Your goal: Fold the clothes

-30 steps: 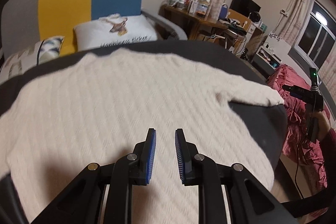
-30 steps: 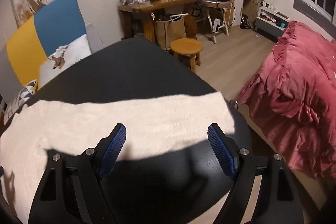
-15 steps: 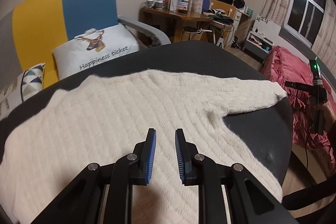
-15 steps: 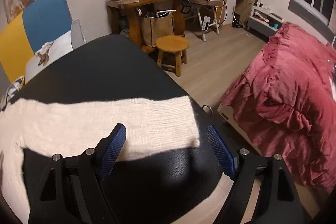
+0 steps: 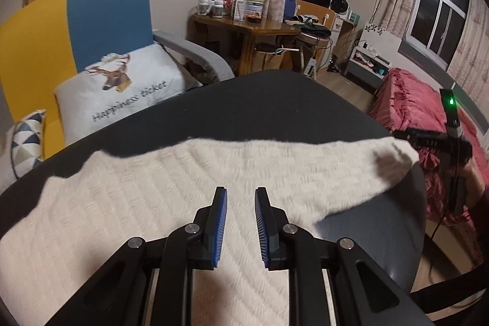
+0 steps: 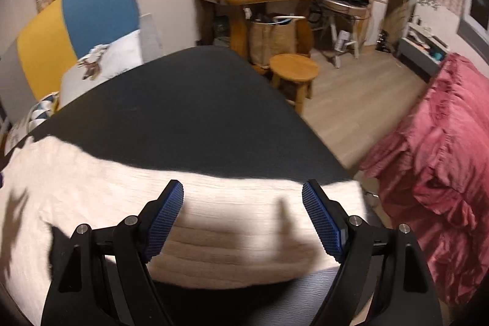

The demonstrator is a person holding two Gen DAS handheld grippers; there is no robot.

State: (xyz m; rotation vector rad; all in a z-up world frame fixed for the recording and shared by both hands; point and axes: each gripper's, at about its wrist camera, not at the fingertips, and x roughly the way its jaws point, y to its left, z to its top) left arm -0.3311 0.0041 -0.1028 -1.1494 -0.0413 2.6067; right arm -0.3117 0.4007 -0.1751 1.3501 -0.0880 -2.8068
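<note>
Cream sweater (image 5: 171, 203) lies spread flat on the dark table (image 5: 275, 106), sleeve (image 6: 250, 222) stretched right to the table edge, so flat for folding. Left gripper (image 5: 240, 222) hovers over the body, jaws narrow, holding nothing (slight gap). Right gripper (image 6: 243, 222) is wide over the sleeve, likely to grab it.
</note>
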